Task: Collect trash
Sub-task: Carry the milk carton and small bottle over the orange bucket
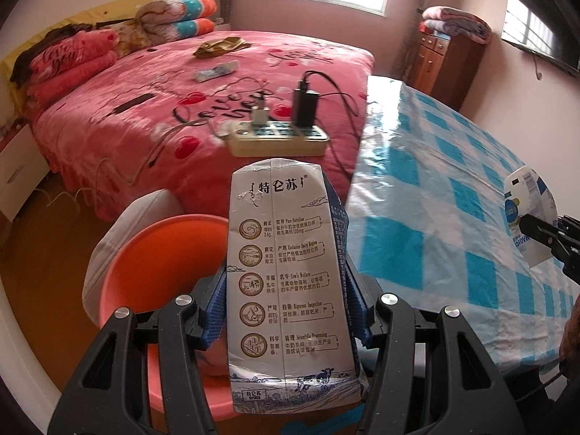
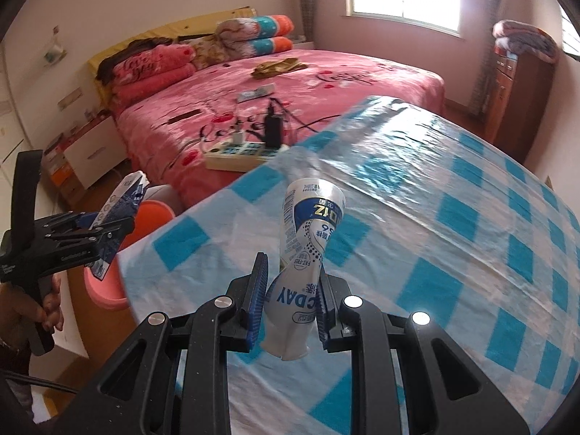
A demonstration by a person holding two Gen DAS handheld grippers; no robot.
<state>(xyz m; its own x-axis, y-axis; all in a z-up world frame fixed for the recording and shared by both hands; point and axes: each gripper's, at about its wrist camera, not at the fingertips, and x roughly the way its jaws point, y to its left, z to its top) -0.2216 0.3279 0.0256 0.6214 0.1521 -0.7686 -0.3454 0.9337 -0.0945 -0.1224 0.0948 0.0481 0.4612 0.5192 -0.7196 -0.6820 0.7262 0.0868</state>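
Observation:
A flattened silver-white milk carton (image 1: 290, 282) stands upright between the blue pads of my left gripper (image 1: 286, 279), which is shut on it. It hangs above an orange-pink plastic bin (image 1: 163, 253) on the floor beside the table. My right gripper (image 2: 291, 272) is shut on a crushed white-and-blue plastic bottle (image 2: 308, 239), held over the table's checked cloth (image 2: 453, 217). The right wrist view shows the left gripper (image 2: 108, 232) with the carton (image 2: 123, 203) at the far left, over the bin (image 2: 105, 290). In the left wrist view the right gripper (image 1: 543, 232) and bottle (image 1: 525, 199) sit at the right edge.
A table under a blue-and-white checked plastic cloth (image 1: 435, 181) fills the right. Behind stands a pink bed (image 1: 145, 108) with a power strip and chargers (image 1: 279, 137) at its near edge. A wooden cabinet (image 1: 446, 61) stands in the far corner. A hand (image 2: 50, 308) grips the left handle.

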